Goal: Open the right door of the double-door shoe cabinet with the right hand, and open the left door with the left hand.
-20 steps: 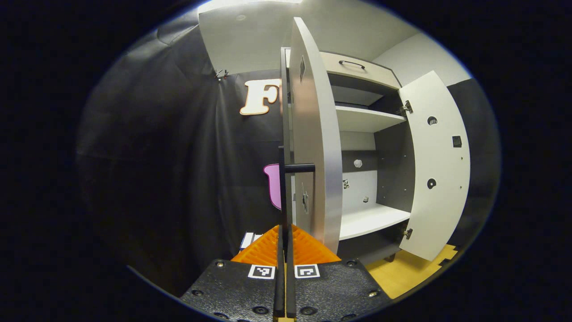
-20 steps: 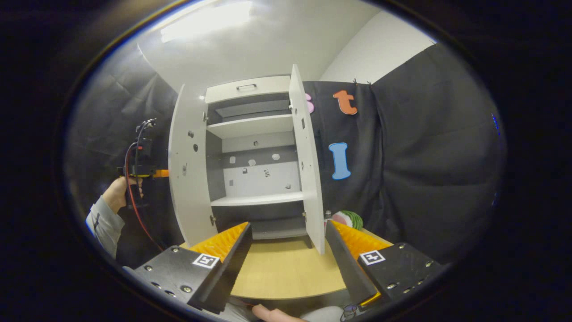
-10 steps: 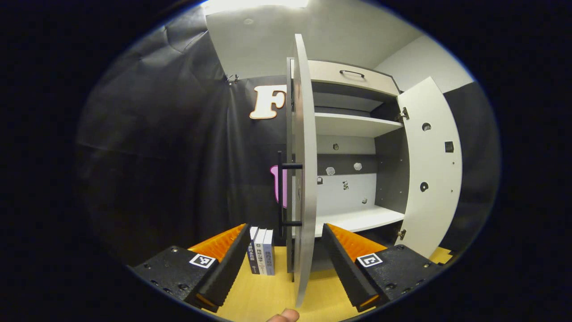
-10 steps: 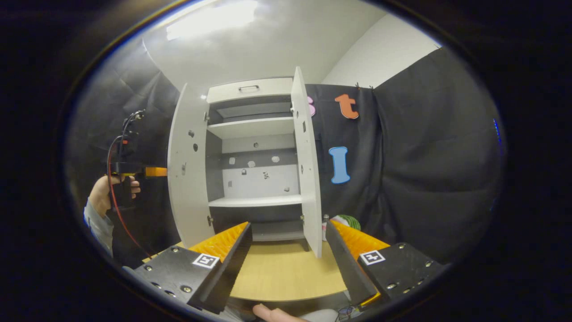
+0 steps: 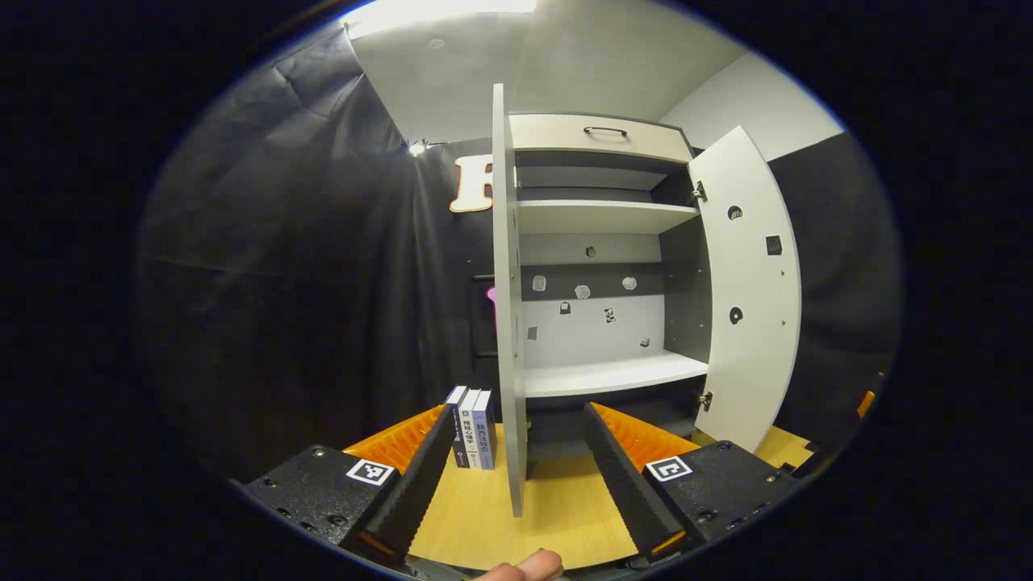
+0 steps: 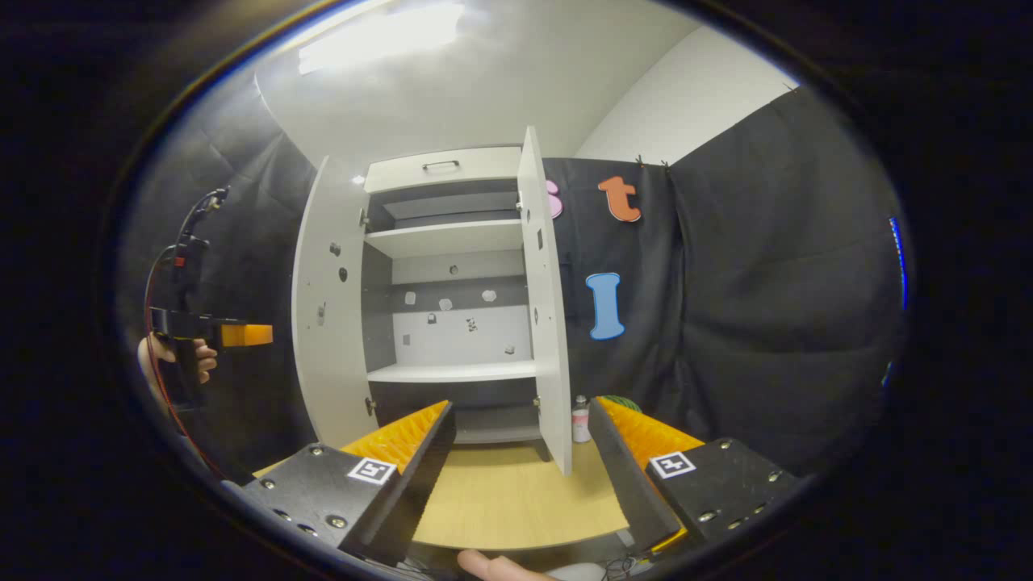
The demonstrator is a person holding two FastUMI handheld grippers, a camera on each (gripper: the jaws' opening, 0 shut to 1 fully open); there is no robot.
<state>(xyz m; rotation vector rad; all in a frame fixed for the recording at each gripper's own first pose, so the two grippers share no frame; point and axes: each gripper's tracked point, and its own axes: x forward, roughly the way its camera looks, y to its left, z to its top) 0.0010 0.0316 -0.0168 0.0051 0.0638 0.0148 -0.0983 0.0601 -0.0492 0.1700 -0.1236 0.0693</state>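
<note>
We see the shoe cabinet (image 5: 601,242) standing at the far side of the wooden floor with both doors swung wide. Our left gripper (image 5: 514,472) has its fingers spread apart, holding nothing, just in front of the left door (image 5: 507,323). Our right gripper (image 6: 520,468) is likewise spread and empty, near the right door (image 6: 547,323). Three books (image 5: 474,440) stand left of the cabinet.

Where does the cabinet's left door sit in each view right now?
Left gripper view: the left door stands edge-on at centre, between the gripper's fingers.
Right gripper view: the left door is swung open at left of centre, its inner face showing.
Shared landmark: the drawer handle at the cabinet's top.
</note>
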